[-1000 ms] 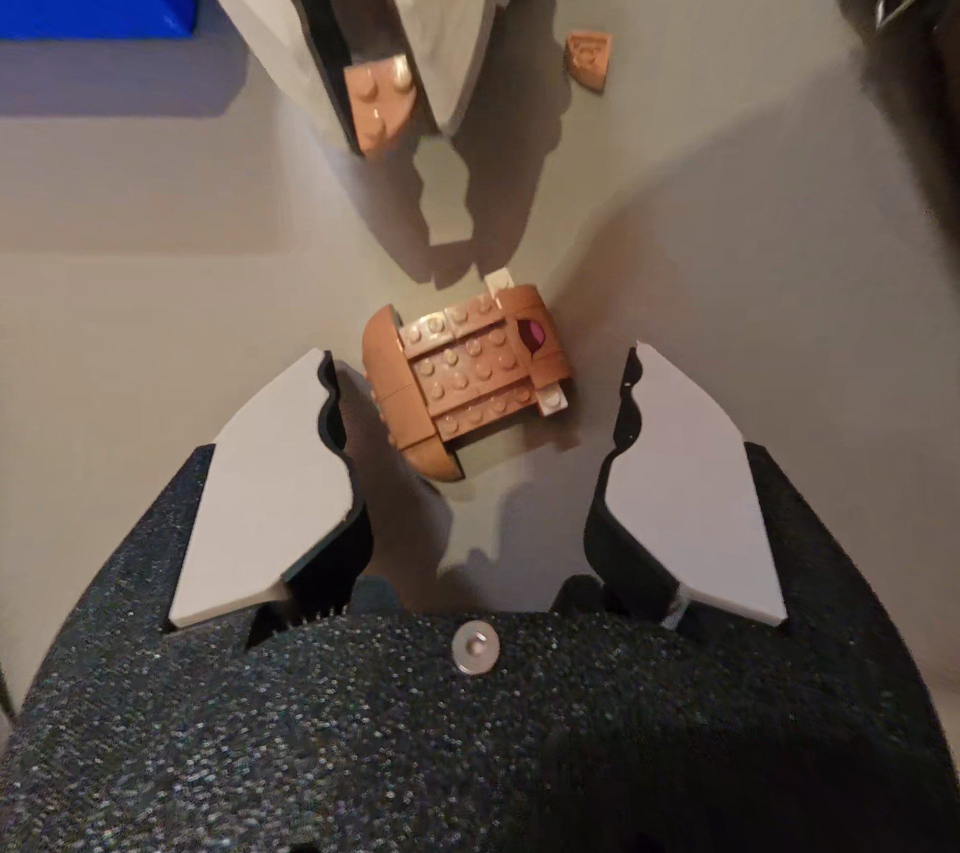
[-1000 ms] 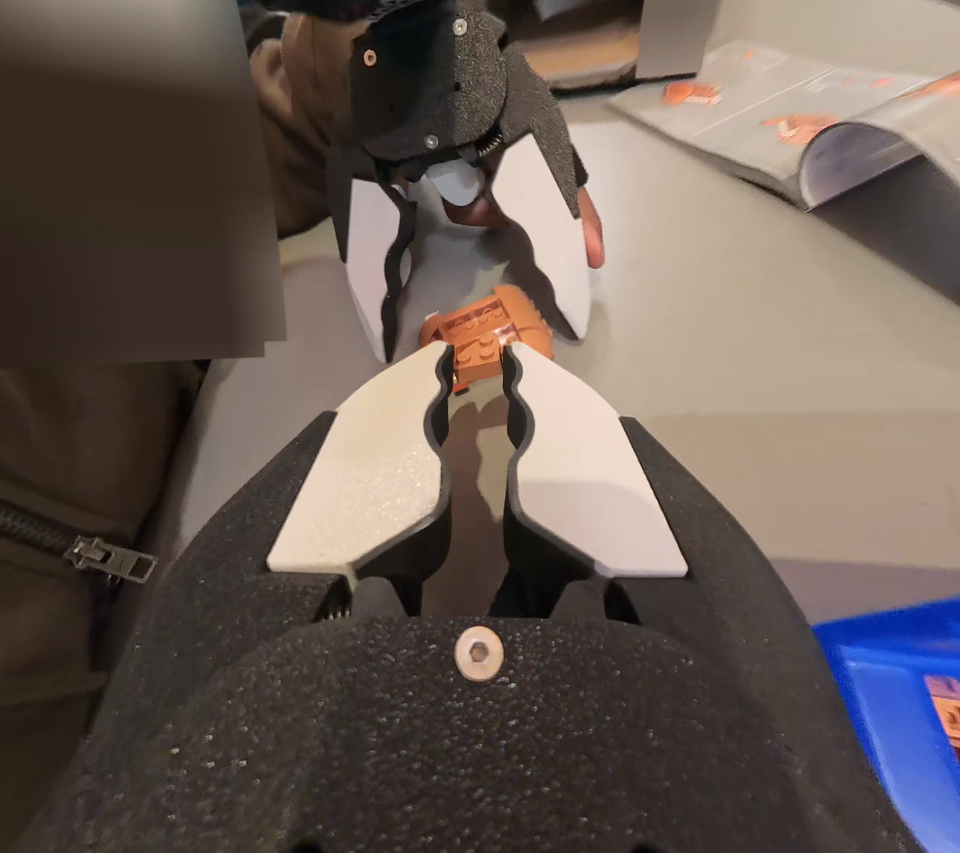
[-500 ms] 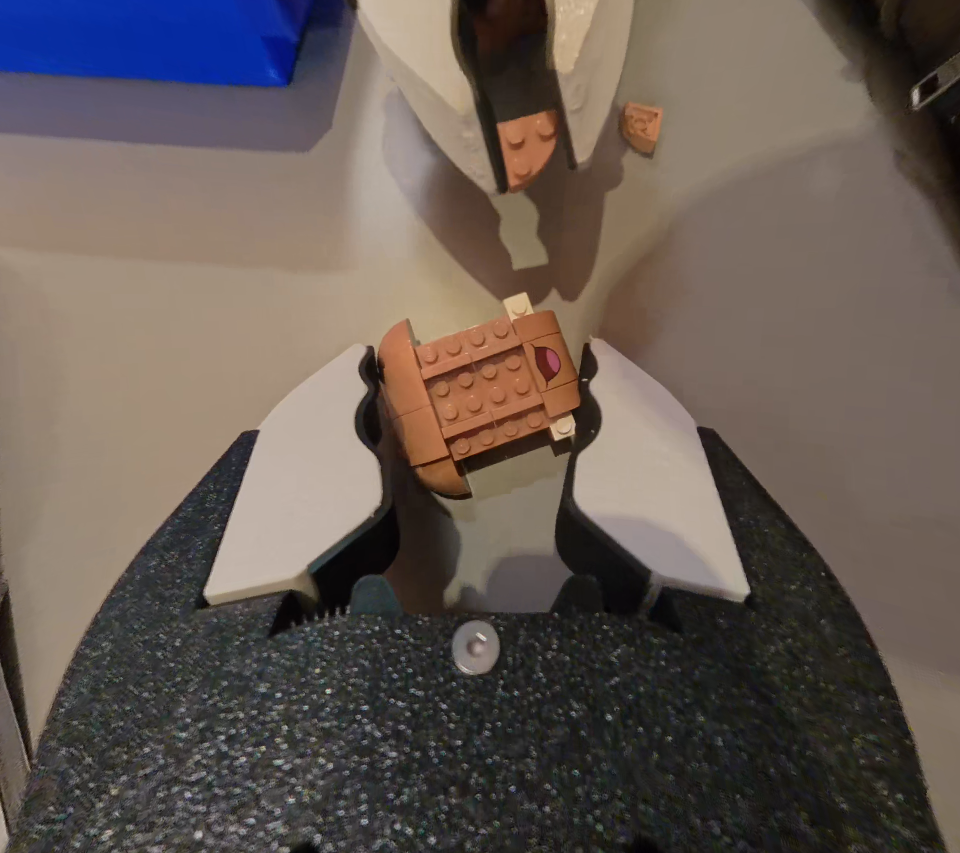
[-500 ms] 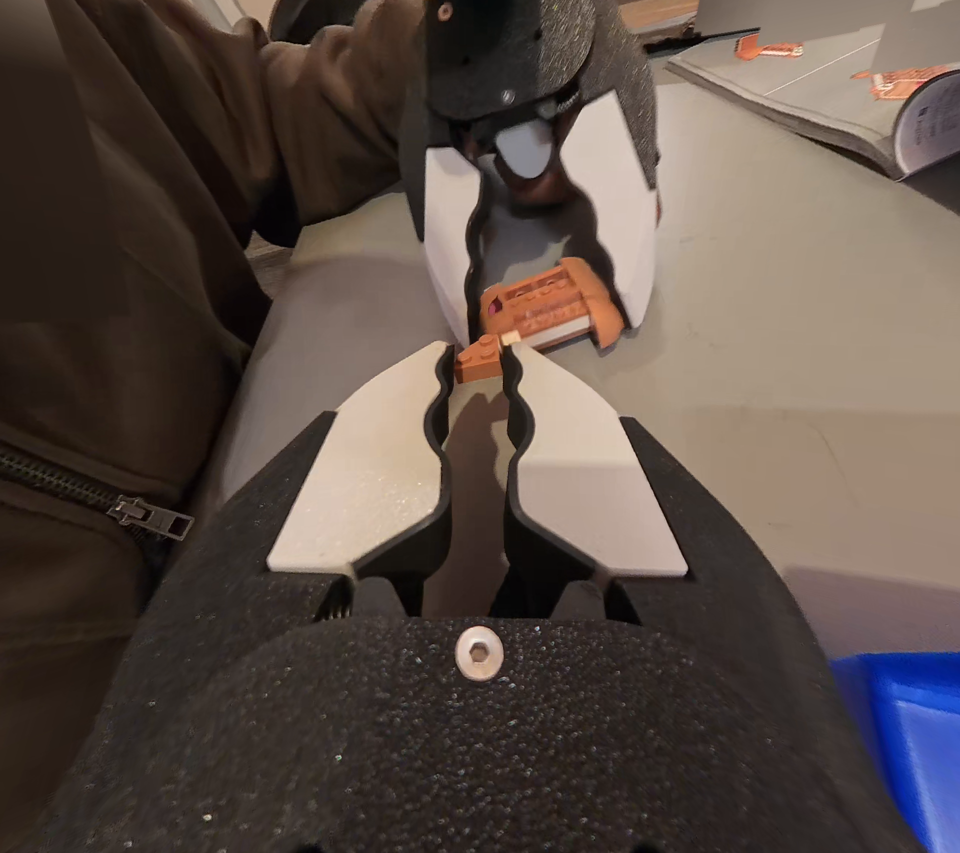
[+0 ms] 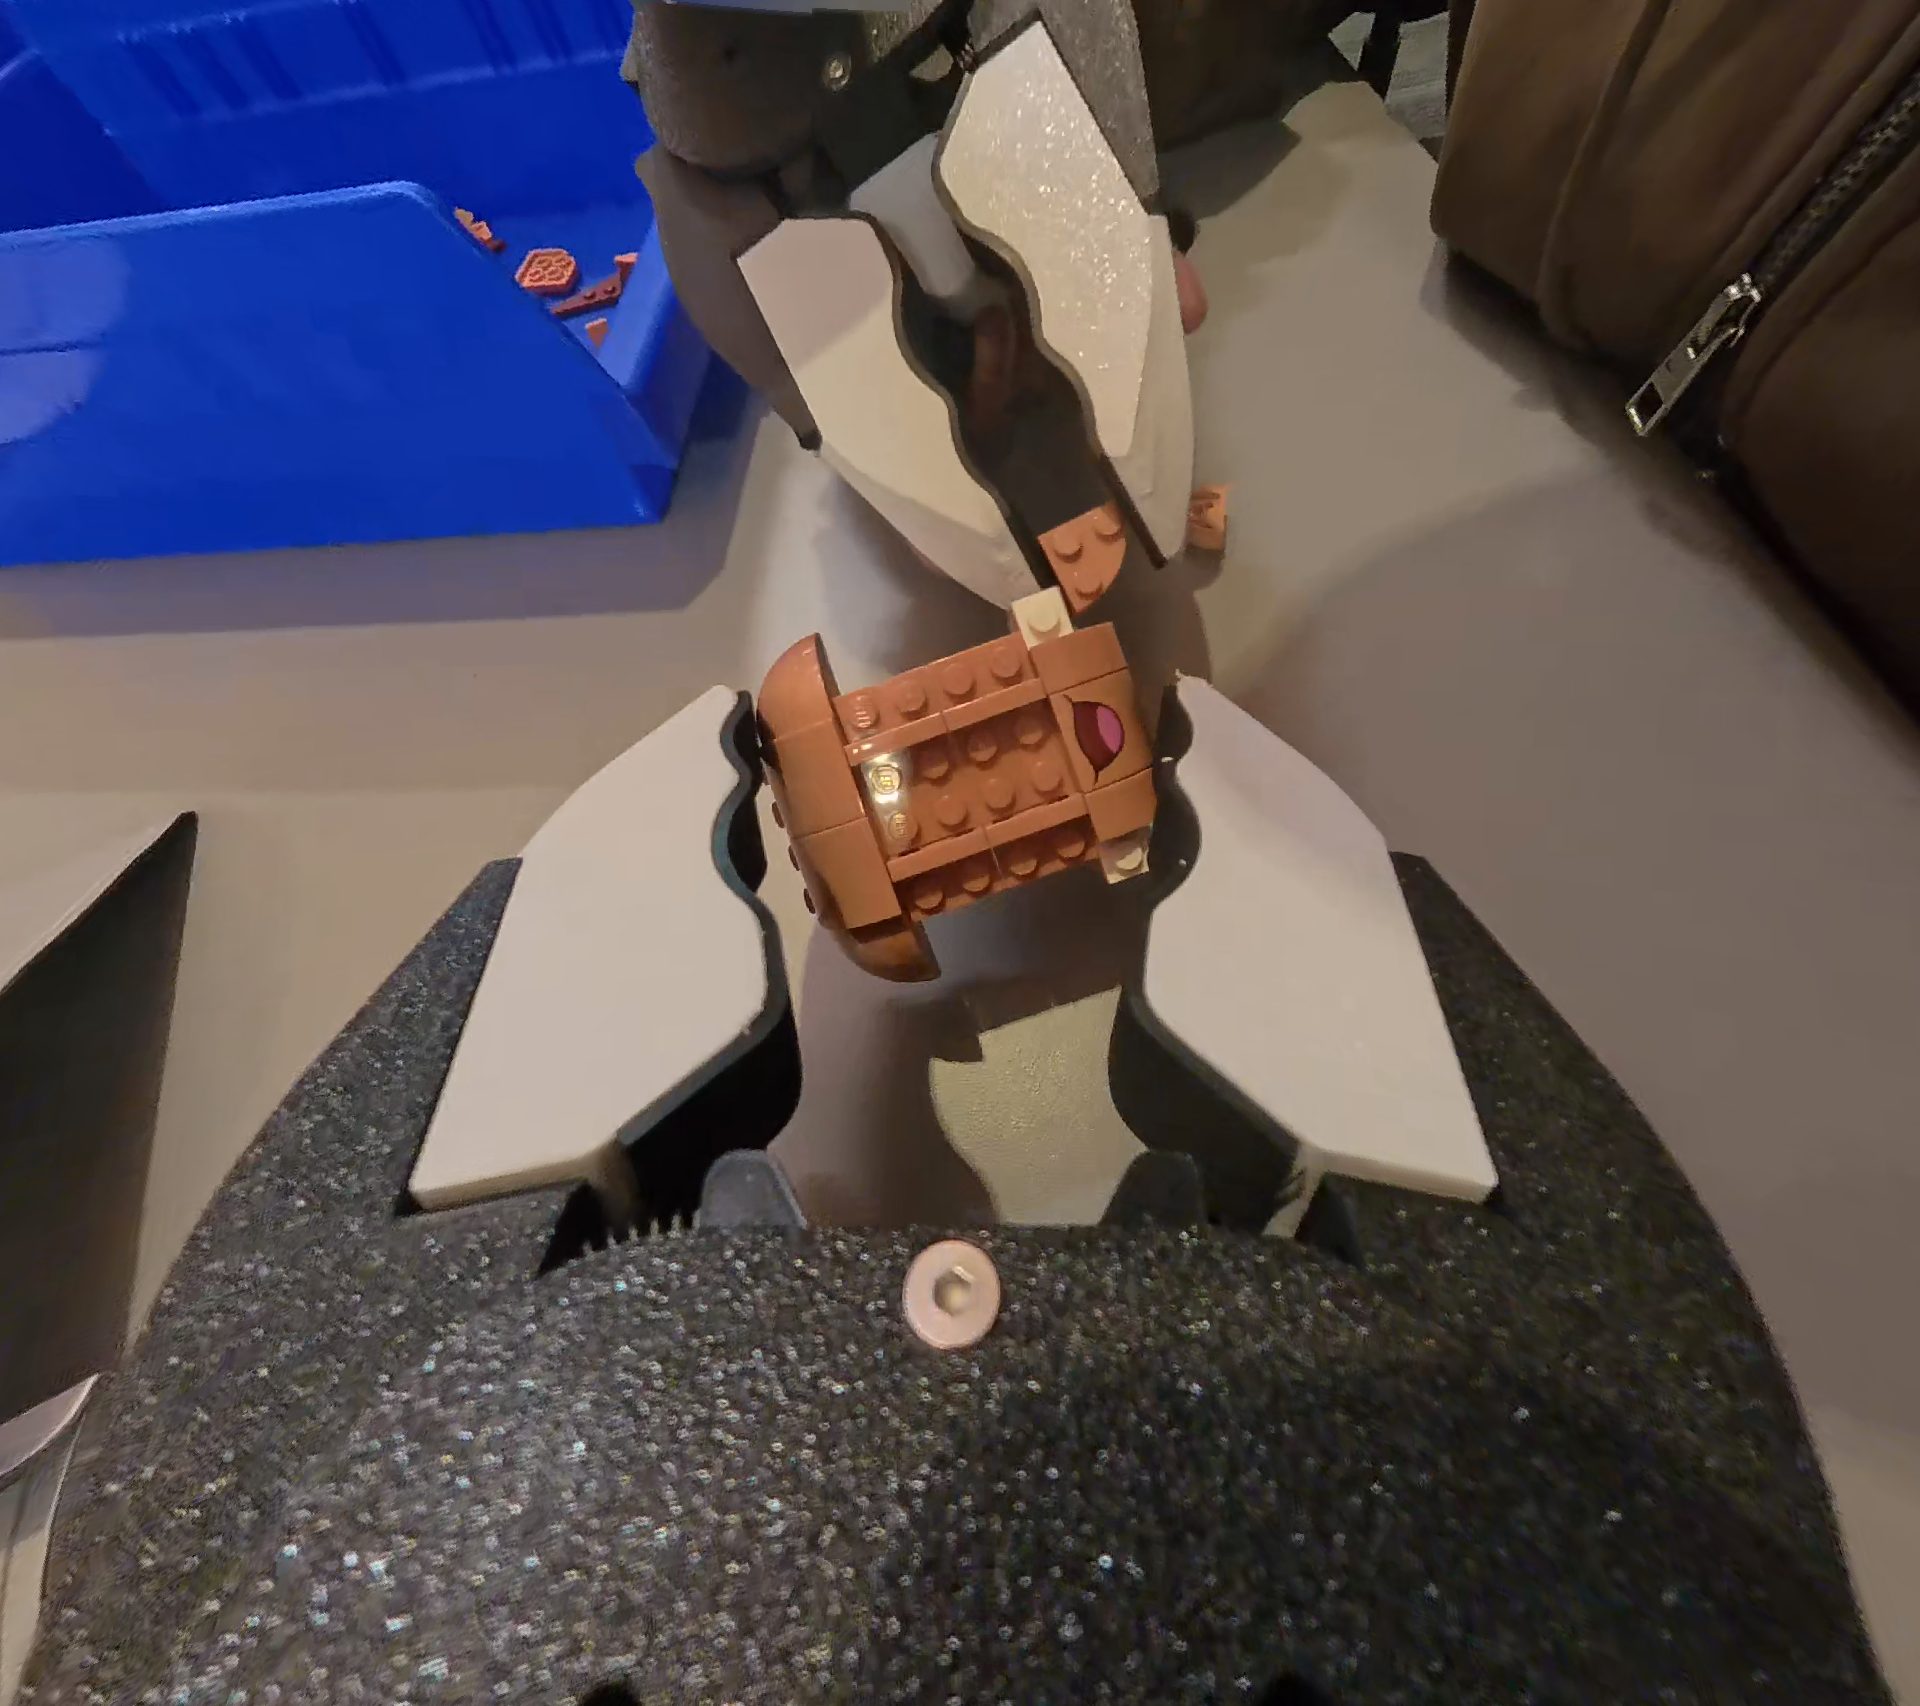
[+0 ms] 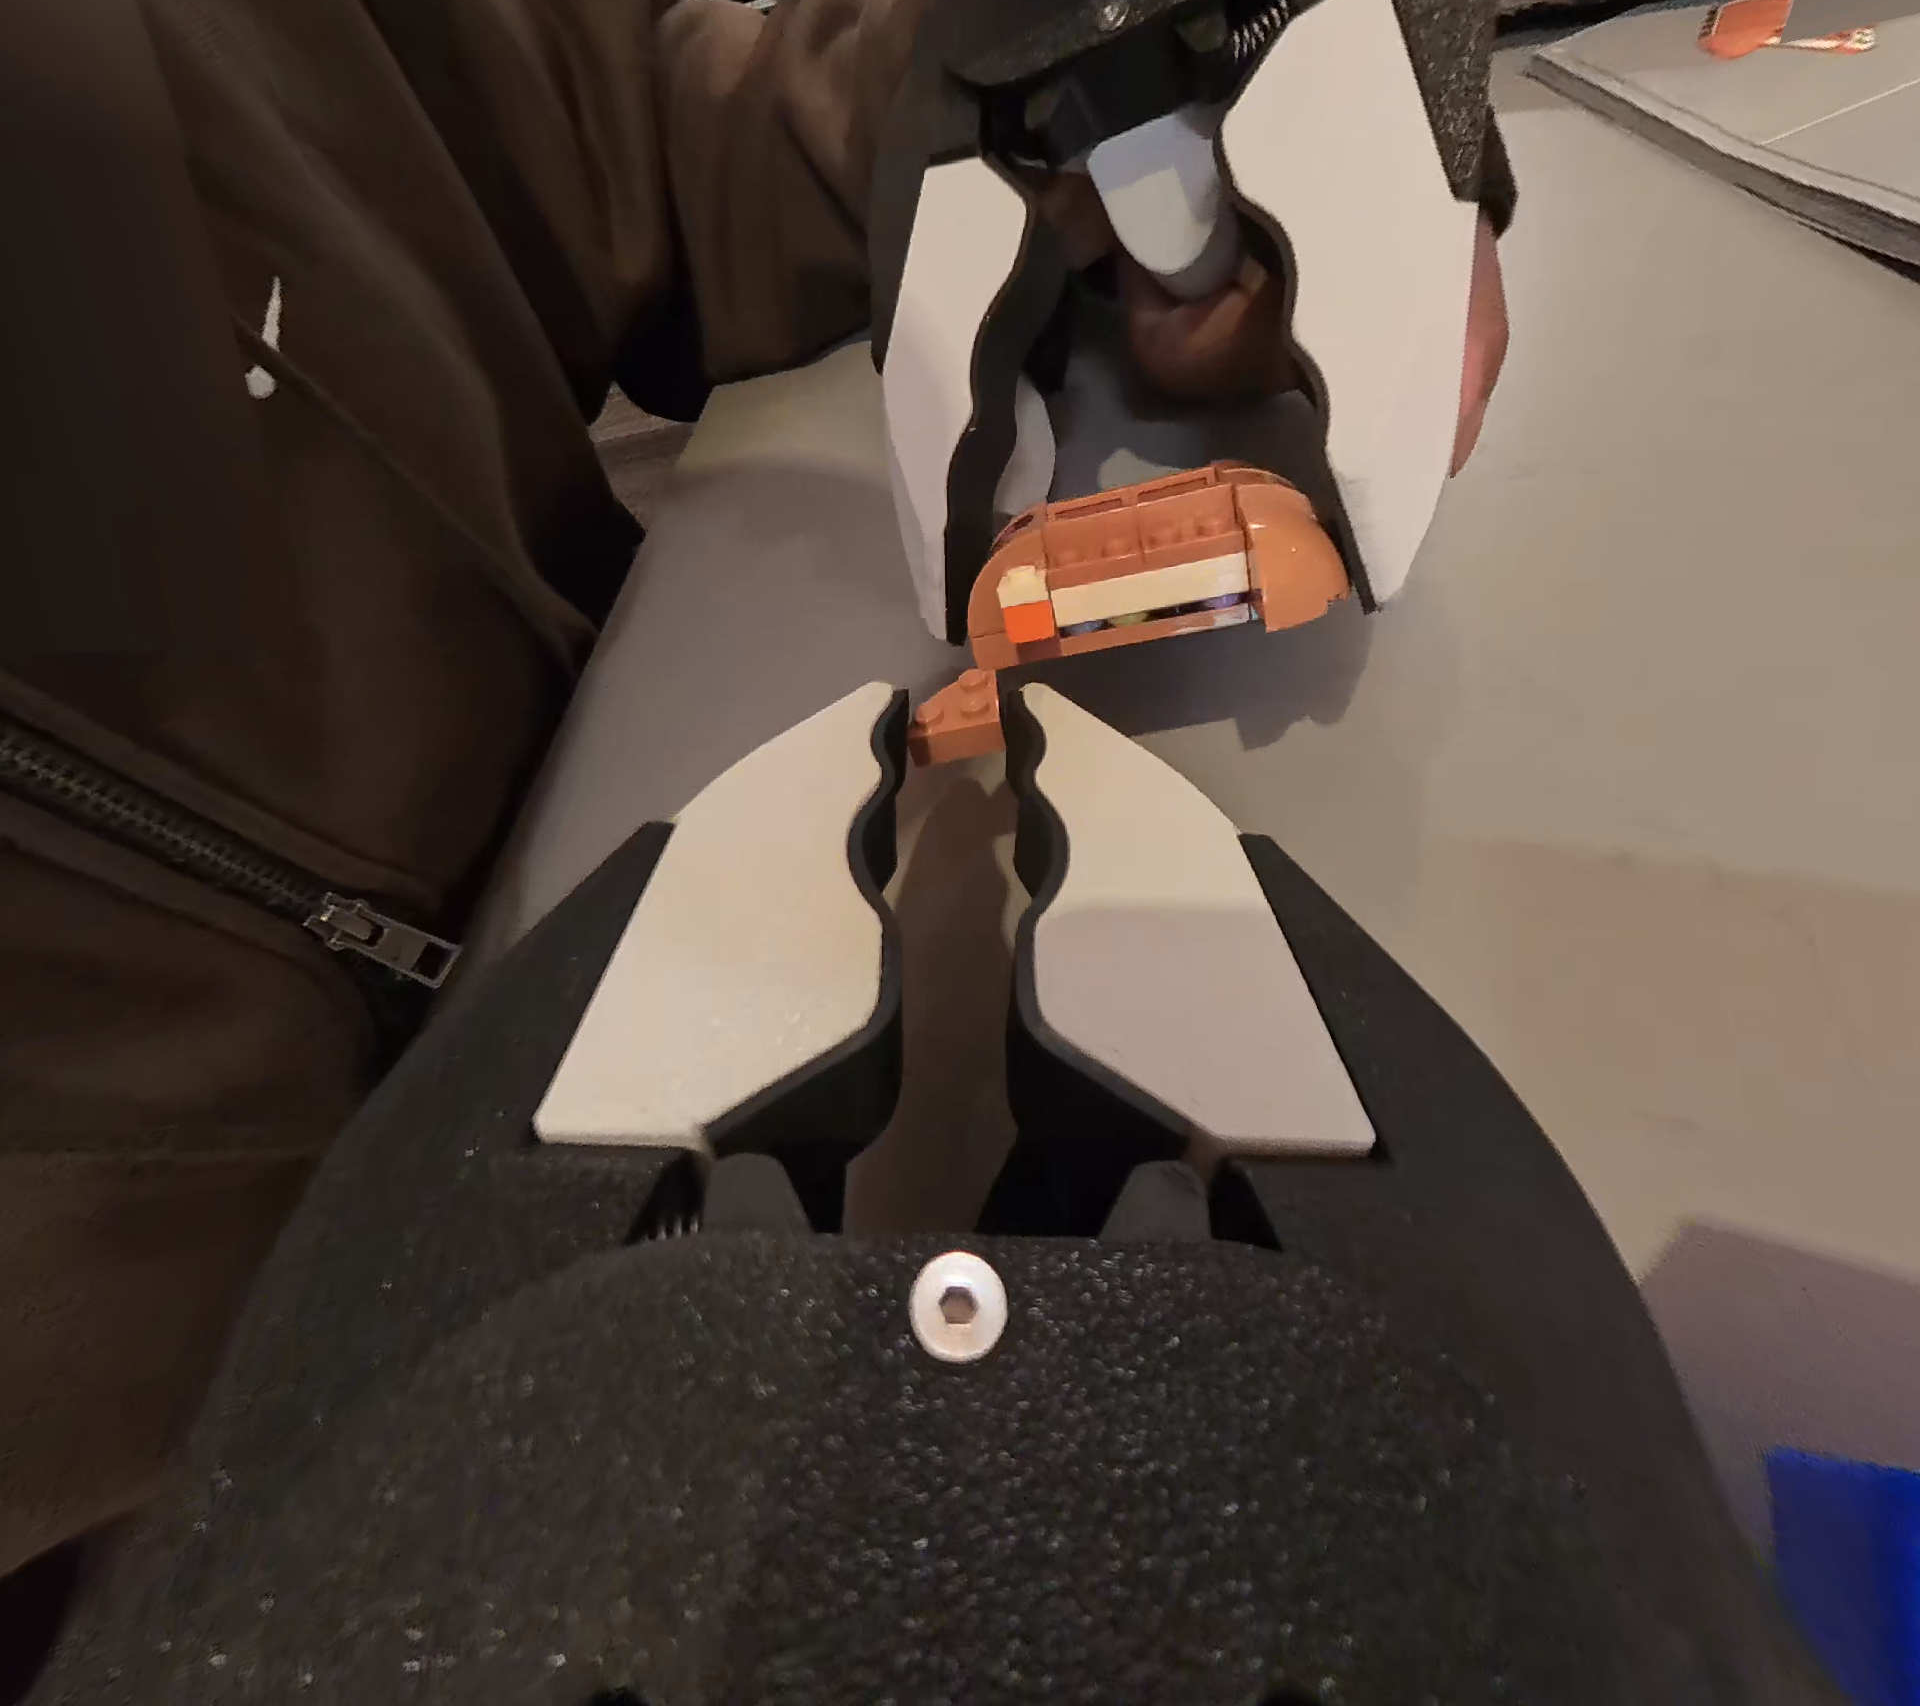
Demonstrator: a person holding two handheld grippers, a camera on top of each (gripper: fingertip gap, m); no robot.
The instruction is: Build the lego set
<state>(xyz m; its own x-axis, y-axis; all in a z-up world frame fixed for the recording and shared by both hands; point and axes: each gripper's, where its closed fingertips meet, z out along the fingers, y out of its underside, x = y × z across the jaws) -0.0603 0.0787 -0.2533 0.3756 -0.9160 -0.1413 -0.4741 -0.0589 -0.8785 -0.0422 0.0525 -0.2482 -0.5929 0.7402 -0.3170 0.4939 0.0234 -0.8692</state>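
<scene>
My left gripper (image 5: 961,783) is shut on the brown lego assembly (image 5: 966,794), its fingers pressed against the two rounded ends, studs facing up. In the right wrist view the left gripper (image 6: 1153,586) holds the assembly (image 6: 1143,565) tilted, just above the grey table. My right gripper (image 6: 956,711) is shut on a small brown studded plate (image 6: 961,726) at its fingertips. The plate is close below the near left corner of the assembly, apart from it. In the left wrist view the right gripper (image 5: 1091,555) and its plate (image 5: 1086,550) sit just beyond the assembly's cream corner stud.
A blue bin (image 5: 312,368) with several small orange pieces (image 5: 545,269) stands at the back left. One loose brown piece (image 5: 1208,513) lies on the table behind the right gripper. A person's brown jacket (image 5: 1714,150) is to the right. An open booklet (image 6: 1766,108) lies farther off. Left and right tips are no more than a few centimetres apart.
My left gripper has closed on the assembly and raised it off the table. My right gripper, still holding the small plate, has come closer to the assembly's corner.
</scene>
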